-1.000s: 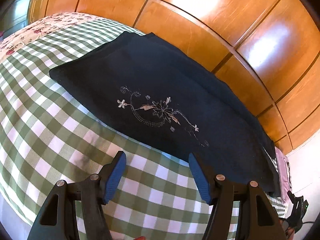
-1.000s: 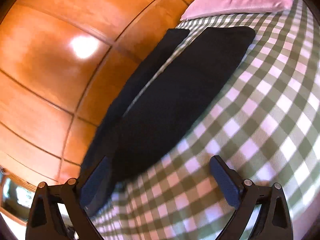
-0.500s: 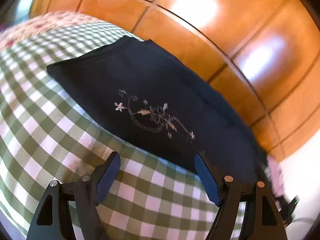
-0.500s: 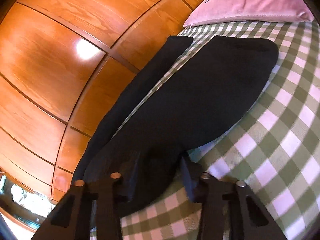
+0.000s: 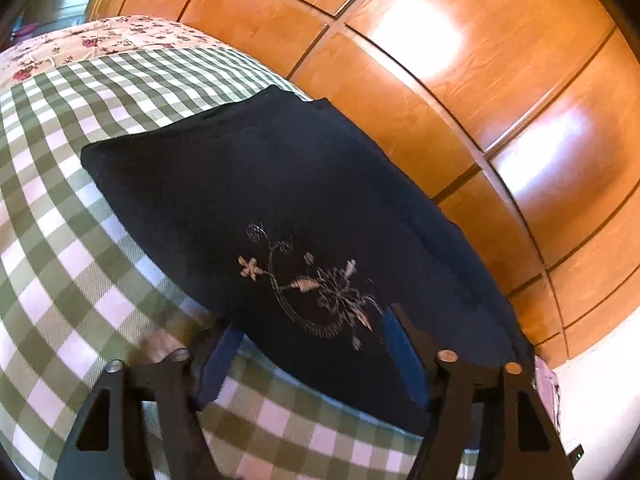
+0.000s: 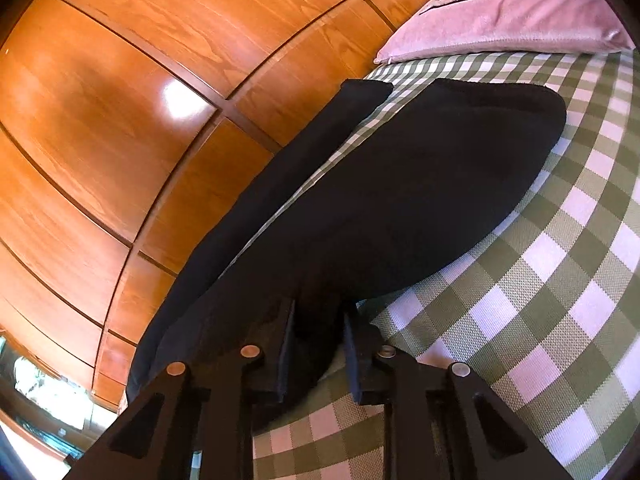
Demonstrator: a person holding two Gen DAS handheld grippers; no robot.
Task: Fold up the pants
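Right gripper (image 6: pixel 316 344) closes, clamping the pants (image 6: pixel 400 200) hem; left gripper (image 5: pixel 312 356) (narrowing) straddles the near edge, unclamped.

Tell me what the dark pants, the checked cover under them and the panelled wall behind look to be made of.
Pants: soft matte dark fabric, probably a knit or cotton; pale embroidered flower stitching shows.
Checked cover: woven cloth, visible weave grain in the green and white squares.
Wall panels: wood with glossy varnish; grain and bright reflections.

Pants (image 5: pixel 256 184) flat on the bedspread (image 5: pixel 72 264) beside the wooden wall (image 5: pixel 460 92), pillow (image 6: pixel 516 12) beyond the leg ends.
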